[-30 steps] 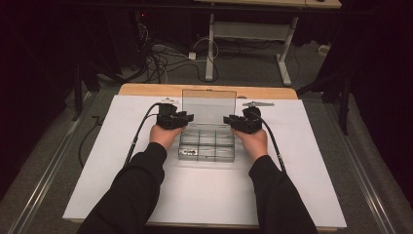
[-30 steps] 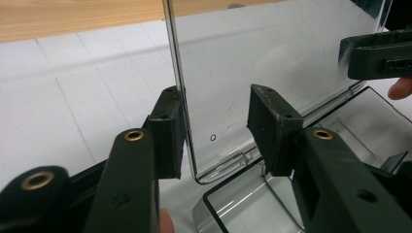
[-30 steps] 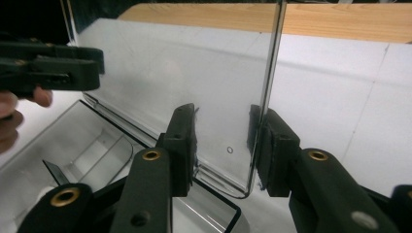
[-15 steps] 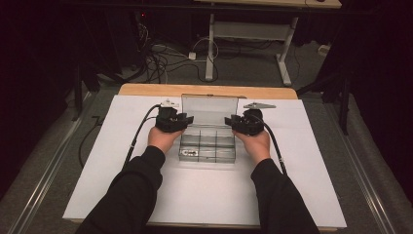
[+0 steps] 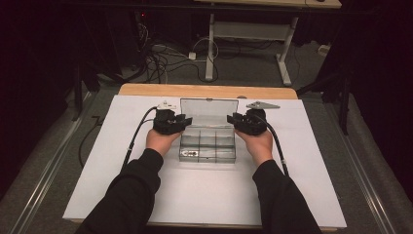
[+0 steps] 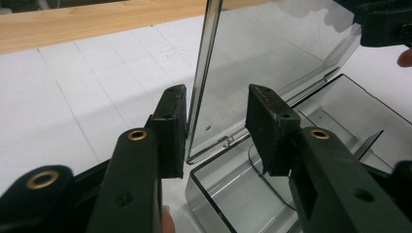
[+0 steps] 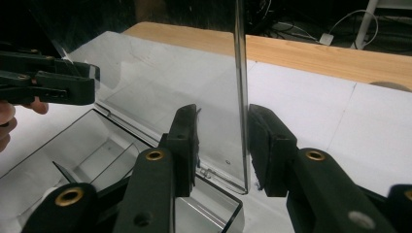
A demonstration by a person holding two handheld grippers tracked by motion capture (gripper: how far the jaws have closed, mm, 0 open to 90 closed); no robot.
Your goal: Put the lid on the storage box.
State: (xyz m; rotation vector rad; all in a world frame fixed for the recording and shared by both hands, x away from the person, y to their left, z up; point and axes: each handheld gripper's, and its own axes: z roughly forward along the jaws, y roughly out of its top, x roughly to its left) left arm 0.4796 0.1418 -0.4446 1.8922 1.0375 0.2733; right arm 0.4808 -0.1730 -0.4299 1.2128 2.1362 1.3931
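Two grippers flank a clear plastic box (image 5: 208, 145) sitting mid-table on the white sheet (image 5: 204, 200), lid (image 5: 209, 106) standing up at the back. From the high view, left gripper (image 5: 181, 120) and right gripper (image 5: 233, 119) sit at the lid's two ends.

Left gripper view: jaws partly open, lid edge (image 6: 201, 87) between them, nearly against the outer pad, inner pad clear.

Right gripper view: right gripper's jaws have just been closing, lid edge (image 7: 240, 97) between them, gaps both sides.
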